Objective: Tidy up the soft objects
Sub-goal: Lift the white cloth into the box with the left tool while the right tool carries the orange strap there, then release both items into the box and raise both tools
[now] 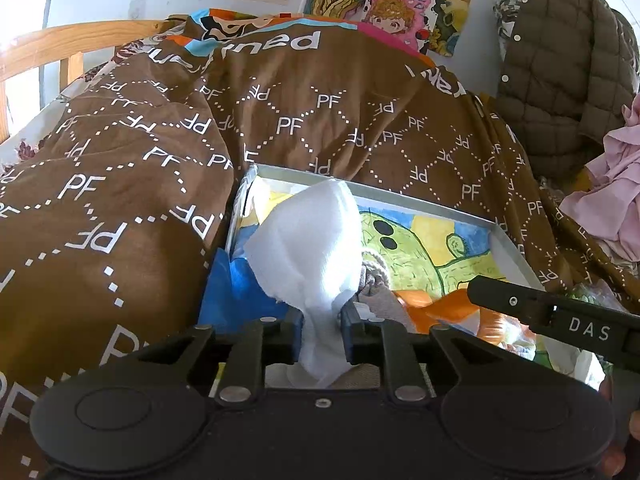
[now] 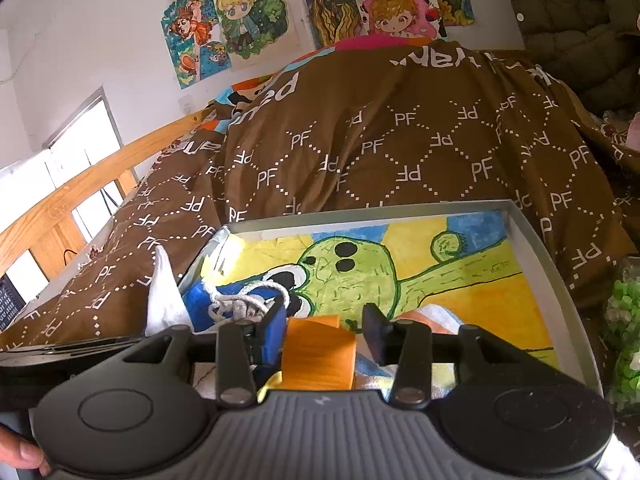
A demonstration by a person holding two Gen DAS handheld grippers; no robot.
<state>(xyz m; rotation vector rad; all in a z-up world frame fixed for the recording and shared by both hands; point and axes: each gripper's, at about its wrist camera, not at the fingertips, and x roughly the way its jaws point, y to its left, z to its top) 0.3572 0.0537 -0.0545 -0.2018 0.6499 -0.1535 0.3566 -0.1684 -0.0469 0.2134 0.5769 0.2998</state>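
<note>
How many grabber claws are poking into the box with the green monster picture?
2. The left gripper is at the box's left side, the white cloth between its fingers; the right gripper is nearer the middle, around the orange cloth.

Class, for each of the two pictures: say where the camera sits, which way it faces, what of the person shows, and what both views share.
Left wrist: on the left gripper, facing forward and down at a white soft cloth between its fingers; fingertips at the lower right.
Right wrist: on the right gripper, facing forward and down at a folded orange cloth between its open fingers; a thumb at the lower left.
Shared: grey tray with a painted green figure, brown PF-patterned blanket.
</note>
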